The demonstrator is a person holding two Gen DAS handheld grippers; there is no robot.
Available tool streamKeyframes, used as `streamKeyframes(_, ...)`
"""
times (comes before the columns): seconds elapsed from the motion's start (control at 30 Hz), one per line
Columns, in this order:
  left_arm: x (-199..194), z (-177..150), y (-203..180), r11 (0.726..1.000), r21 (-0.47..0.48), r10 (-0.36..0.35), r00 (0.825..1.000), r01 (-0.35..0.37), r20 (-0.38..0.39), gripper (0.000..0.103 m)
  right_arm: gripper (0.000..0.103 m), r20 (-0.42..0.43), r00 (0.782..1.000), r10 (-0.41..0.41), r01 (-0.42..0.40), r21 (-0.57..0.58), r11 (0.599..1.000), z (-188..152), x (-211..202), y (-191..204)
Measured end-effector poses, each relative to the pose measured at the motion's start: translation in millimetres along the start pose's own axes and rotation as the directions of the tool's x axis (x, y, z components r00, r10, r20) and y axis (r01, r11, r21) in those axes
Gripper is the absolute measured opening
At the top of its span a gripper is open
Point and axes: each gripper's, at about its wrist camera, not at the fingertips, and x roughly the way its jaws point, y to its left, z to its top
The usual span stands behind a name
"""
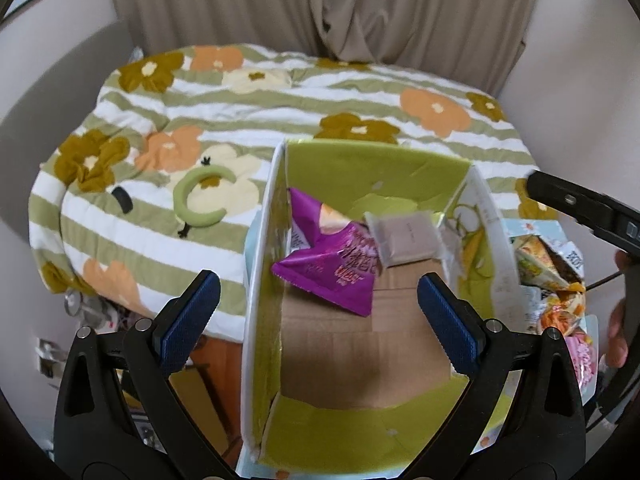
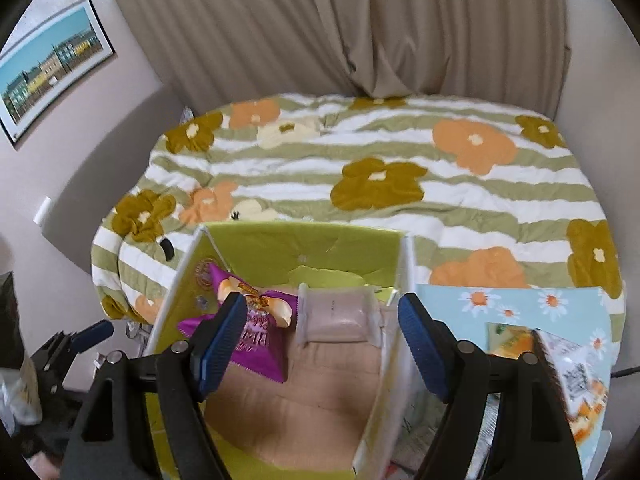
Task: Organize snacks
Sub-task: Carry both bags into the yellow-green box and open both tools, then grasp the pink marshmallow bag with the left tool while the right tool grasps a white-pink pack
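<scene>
Both grippers hung over an open cardboard box (image 1: 344, 344) lined in yellow-green, which sat at the near edge of a bed covered by a green-and-white striped quilt (image 1: 280, 112) with orange and brown flowers. The left gripper (image 1: 318, 316) had its blue-padded jaws spread wide with nothing between them, one pad outside the box's left wall and the other above its floor. The right gripper (image 2: 322, 344) was likewise open and empty, its jaws straddling the box's right wall. Inside the box, a purple snack bag (image 1: 332, 264) leaned against the left wall near the far end, and just beside it, to the right, lay a pale pinkish packet in clear wrap (image 2: 336, 318); in the left wrist view this packet looked blurred. The rest of the brown box floor was bare. To the right of the box, a pile of other snack packets (image 1: 556, 280) in orange, white and pink rested on a light blue sheet printed with daisies (image 2: 520, 304). A green crescent-shaped item (image 1: 200, 200) lay on the quilt to the left of the box. Beige curtains (image 2: 360, 24) hung behind the bed, and a framed picture (image 2: 52, 84) was on the left wall.
</scene>
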Motion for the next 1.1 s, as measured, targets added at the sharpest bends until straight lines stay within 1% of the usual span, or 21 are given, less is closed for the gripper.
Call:
streamKeyframes(0.13, -24, -5, -12, 0.999, 0.028, -0.028, 0.999, 0.026, 0.041, 0.098, 0.074, 0.068, 0.997, -0.031, 0.030, 0.007, 1.000, -14, -51, -10)
streamKeyframes(0.17, -28, -6, -16, 0.999, 0.033, -0.037, 0.998, 0.036, 0.047, 0.098, 0.076, 0.081, 0.996, -0.041, 0.041, 0.010, 0.999, -17, -61, -14)
streamKeyframes(0.2, -32, -8, -19, 0.998, 0.039, -0.050, 0.997, 0.048, 0.053, 0.098, 0.084, 0.098, 0.994, -0.056, 0.054, 0.017, 0.998, -22, -72, -18)
streamKeyframes(0.27, -40, -14, -29, 0.996, 0.051, -0.082, 0.995, 0.079, 0.060, 0.099, 0.097, 0.128, 0.988, -0.087, 0.084, 0.026, 0.996, -32, -94, -25)
streamKeyframes(0.3, -43, -17, -33, 0.994, 0.057, -0.097, 0.993, 0.094, 0.062, 0.099, 0.099, 0.138, 0.984, -0.108, 0.105, 0.029, 0.994, -37, -103, -29)
streamKeyframes(0.37, -49, -24, -43, 0.990, 0.074, -0.124, 0.991, 0.119, 0.060, 0.099, 0.099, 0.147, 0.977, -0.152, 0.149, 0.034, 0.988, -47, -118, -36)
streamKeyframes(0.53, -63, -47, -74, 0.982, 0.097, -0.169, 0.984, 0.164, 0.051, 0.098, 0.099, 0.156, 0.965, -0.211, 0.206, 0.045, 0.977, -80, -148, -59)
streamKeyframes(0.63, -70, -62, -92, 0.981, 0.098, -0.175, 0.983, 0.170, 0.049, 0.099, 0.099, 0.154, 0.961, -0.232, 0.229, 0.036, 0.973, -99, -163, -74)
streamKeyframes(0.73, -77, -78, -115, 0.982, 0.088, -0.174, 0.983, 0.170, 0.051, 0.099, 0.099, 0.128, 0.960, -0.250, 0.250, 0.011, 0.968, -116, -177, -92)
streamKeyframes(0.77, -79, -83, -120, 0.982, 0.083, -0.173, 0.984, 0.169, 0.051, 0.099, 0.099, 0.126, 0.961, -0.245, 0.246, 0.007, 0.969, -123, -182, -99)
streamKeyframes(0.9, -85, -105, -152, 0.985, 0.050, -0.166, 0.985, 0.164, 0.045, 0.099, 0.099, 0.122, 0.974, -0.189, 0.189, 0.011, 0.982, -144, -201, -133)
streamKeyframes(0.97, -86, -120, -170, 0.986, 0.036, -0.161, 0.986, 0.160, 0.035, 0.099, 0.099, 0.117, 0.980, -0.161, 0.162, 0.002, 0.987, -155, -207, -149)
streamKeyframes(1.1, -81, -155, -207, 0.989, 0.011, -0.149, 0.989, 0.149, -0.005, 0.099, 0.099, 0.088, 0.988, -0.128, 0.132, -0.044, 0.990, -178, -211, -174)
